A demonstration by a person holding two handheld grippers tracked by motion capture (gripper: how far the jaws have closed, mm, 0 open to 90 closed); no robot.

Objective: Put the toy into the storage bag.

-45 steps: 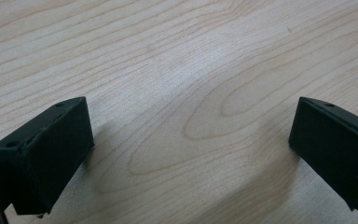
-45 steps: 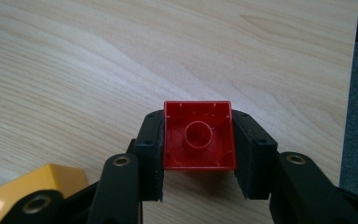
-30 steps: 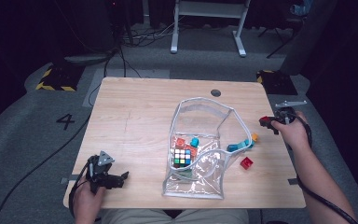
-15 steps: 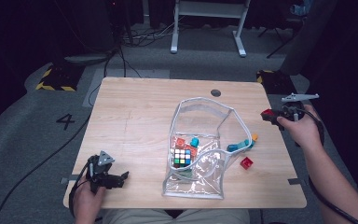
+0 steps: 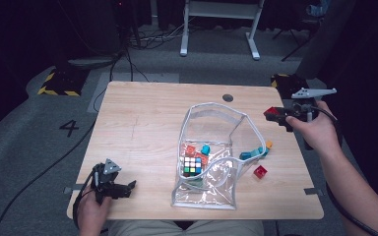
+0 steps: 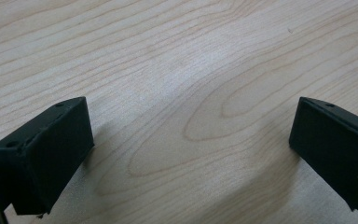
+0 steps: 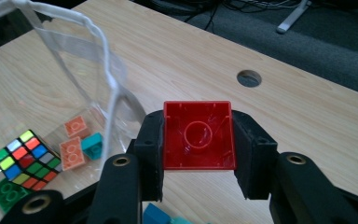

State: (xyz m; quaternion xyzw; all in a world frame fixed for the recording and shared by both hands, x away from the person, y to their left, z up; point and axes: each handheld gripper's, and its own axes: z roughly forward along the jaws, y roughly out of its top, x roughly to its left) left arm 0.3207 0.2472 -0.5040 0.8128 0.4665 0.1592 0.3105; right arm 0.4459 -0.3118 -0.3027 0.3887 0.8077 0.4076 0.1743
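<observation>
we pinch the red brick (image 7: 199, 135) in our right gripper (image 5: 279, 115), raised above the tabletop's right edge; the clear bag (image 5: 211, 156) gapes open inward toward the tabletop's middle. our left gripper (image 5: 123, 189) rests spread, empty, at the near-left corner.

One puzzle cube (image 5: 192, 165), one clear bag (image 5: 211, 196), two orange bricks (image 7: 72, 147).

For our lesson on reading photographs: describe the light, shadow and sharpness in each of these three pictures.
High view: the table is brightly lit against dark surroundings, and the clear bag shows pale glints. Left gripper view: soft shadows lie under the left gripper, whose jaws look slightly blurred. Right gripper view: the red block in the right gripper is sharp and evenly lit.
</observation>
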